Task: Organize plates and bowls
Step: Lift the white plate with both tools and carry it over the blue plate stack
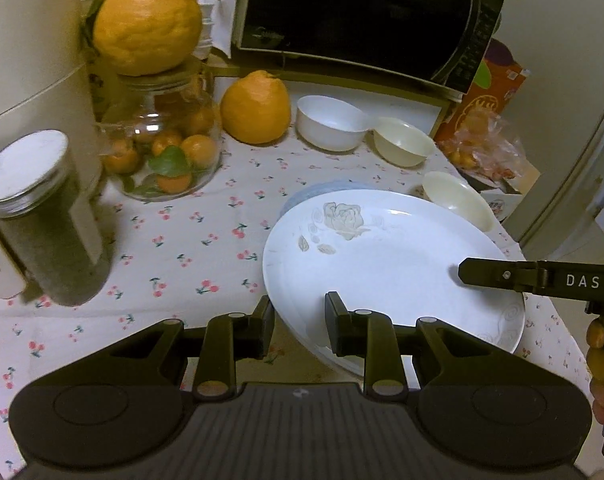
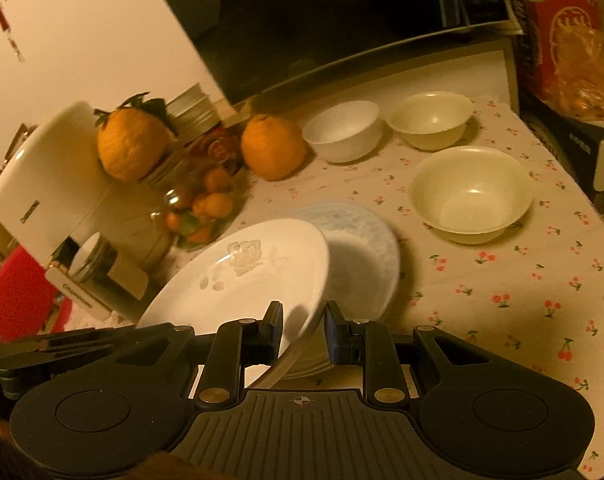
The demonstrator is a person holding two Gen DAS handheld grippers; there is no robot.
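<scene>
A white plate with a rose print (image 1: 381, 256) (image 2: 254, 280) hangs tilted over the cherry-print tablecloth, held from two sides. My left gripper (image 1: 300, 324) is shut on its near rim. My right gripper (image 2: 305, 320) (image 1: 467, 276) is shut on the opposite rim. Part of the left gripper (image 2: 102, 338) shows at the plate's left edge in the right wrist view. A pale blue plate (image 1: 302, 198) (image 2: 361, 252) lies flat on the table just behind the white one. Beyond it stand a white bowl (image 1: 327, 122) (image 2: 343, 130) and two cream bowls (image 1: 401, 140) (image 2: 431, 120), (image 1: 457, 200) (image 2: 471, 194).
A glass jar of small oranges (image 1: 162, 148), two big citrus fruits (image 1: 258, 108) (image 1: 148, 20), a metal-lidded jar (image 1: 34, 216) and a white appliance (image 2: 50, 172) crowd the left. A microwave (image 1: 361, 20) stands at the back, a red box (image 2: 561, 20) at the right.
</scene>
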